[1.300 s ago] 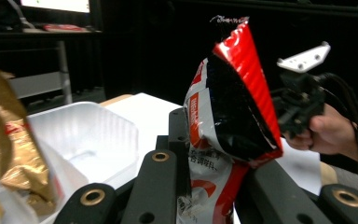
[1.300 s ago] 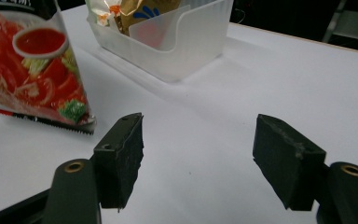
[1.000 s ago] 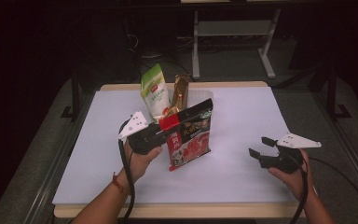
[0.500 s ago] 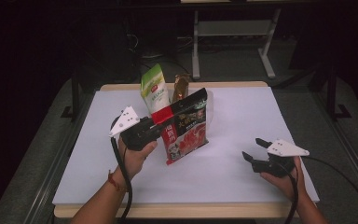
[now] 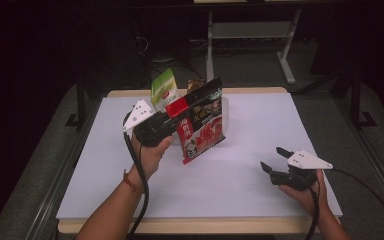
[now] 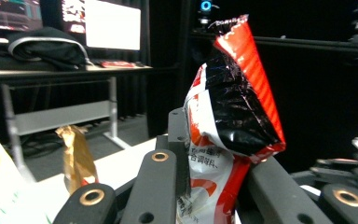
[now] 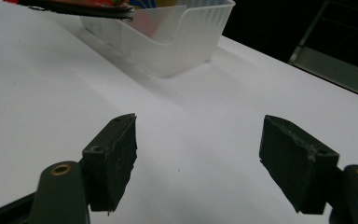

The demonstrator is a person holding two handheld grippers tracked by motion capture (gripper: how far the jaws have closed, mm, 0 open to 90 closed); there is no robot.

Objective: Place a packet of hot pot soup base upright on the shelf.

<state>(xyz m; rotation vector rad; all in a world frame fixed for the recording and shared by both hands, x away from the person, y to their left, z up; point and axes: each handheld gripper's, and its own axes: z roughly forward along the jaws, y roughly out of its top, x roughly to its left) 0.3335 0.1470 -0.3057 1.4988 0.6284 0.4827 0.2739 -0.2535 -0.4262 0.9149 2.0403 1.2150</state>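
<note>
While the left claw (image 5: 176, 121) pinches the red-and-black sauce packet (image 5: 202, 121) aloft beside the clear plastic bin (image 7: 177, 39), keep it upright — right claw (image 5: 276, 161) idles open near the tabletop (image 5: 240, 185).

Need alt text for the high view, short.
The left gripper holds a red-and-black foil snack packet lifted above the white table, near a clear plastic bin. The right gripper rests open at the right.

Both grippers black — left gripper (image 5: 167, 125) and right gripper (image 5: 275, 161) each topped by a grey three-cornered plate with small dark holes. Brass-ringed screws at finger bases. Black cables trail toward 6 o'clock. Red band on left wrist — forearms unsleeved.
</note>
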